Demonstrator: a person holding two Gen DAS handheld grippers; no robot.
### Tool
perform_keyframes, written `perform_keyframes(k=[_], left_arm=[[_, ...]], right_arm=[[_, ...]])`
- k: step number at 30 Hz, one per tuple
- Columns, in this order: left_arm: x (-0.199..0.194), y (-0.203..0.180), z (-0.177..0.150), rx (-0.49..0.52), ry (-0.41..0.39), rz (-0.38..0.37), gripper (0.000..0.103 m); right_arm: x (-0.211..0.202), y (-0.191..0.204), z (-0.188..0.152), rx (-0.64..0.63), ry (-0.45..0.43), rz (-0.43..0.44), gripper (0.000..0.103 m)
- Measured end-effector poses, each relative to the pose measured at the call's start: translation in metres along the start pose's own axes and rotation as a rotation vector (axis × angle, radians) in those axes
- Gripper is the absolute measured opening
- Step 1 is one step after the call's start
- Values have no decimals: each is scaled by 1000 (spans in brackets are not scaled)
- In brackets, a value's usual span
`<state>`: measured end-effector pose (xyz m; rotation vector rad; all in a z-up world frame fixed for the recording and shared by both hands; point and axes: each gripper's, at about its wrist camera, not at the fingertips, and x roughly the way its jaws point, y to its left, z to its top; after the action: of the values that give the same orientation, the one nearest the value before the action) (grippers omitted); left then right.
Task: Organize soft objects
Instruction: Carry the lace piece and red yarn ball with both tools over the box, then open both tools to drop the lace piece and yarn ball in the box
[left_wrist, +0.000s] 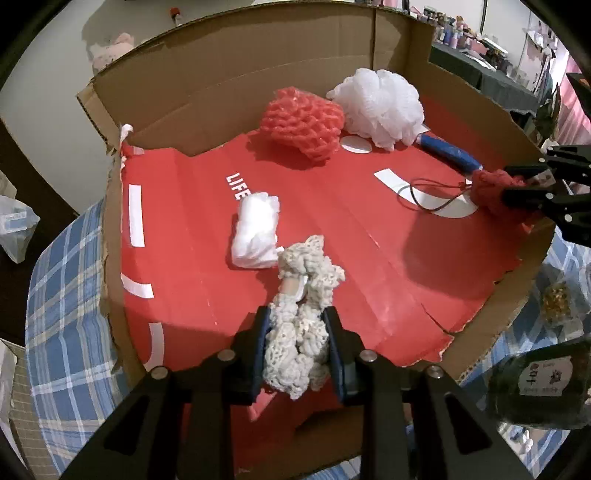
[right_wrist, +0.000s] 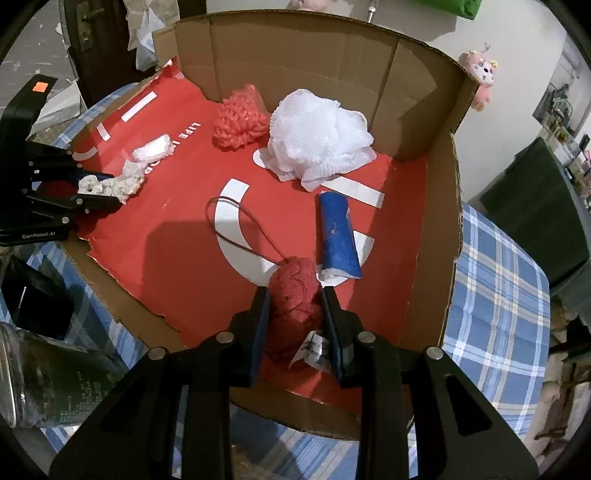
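Observation:
My left gripper (left_wrist: 297, 314) is shut on a cream crocheted bundle (left_wrist: 303, 332) over the near part of the red-lined cardboard box (left_wrist: 258, 110). My right gripper (right_wrist: 295, 295) is shut on a dark red knitted ball (right_wrist: 293, 295) with a cord loop and a paper tag, near the box's front right. In the box lie a white wad (left_wrist: 256, 229), a coral foam net (left_wrist: 301, 120), a white mesh puff (left_wrist: 380, 105) and a blue roll (left_wrist: 448, 153). The right wrist view also shows the puff (right_wrist: 317, 138), the foam net (right_wrist: 240, 120), the roll (right_wrist: 340, 236) and the left gripper (right_wrist: 110, 195).
The box sits on a blue plaid cloth (left_wrist: 62, 314). A dark jar (right_wrist: 48, 376) and a black item stand left of the box. A dark packet (left_wrist: 539, 384) lies at its right. A pink plush toy (right_wrist: 482, 77) hangs behind.

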<state>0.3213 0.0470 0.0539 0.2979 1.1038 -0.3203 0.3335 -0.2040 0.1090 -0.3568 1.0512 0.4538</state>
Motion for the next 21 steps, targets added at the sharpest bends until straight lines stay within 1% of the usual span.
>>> perform_keyframes(k=[3, 13, 17, 21], left_arm=[[1, 0, 3, 0, 2, 7, 32], [3, -3, 4, 12, 0, 15, 33], [4, -4, 2, 15, -5, 13, 36], [0, -3, 1, 20, -22, 5, 46]], right_arm=[[2, 1, 2, -13, 9, -26, 27], [6, 1, 1, -22, 27, -40, 28], [7, 1, 3, -31, 33, -45, 28], [7, 2, 5, -51, 42, -54, 30]])
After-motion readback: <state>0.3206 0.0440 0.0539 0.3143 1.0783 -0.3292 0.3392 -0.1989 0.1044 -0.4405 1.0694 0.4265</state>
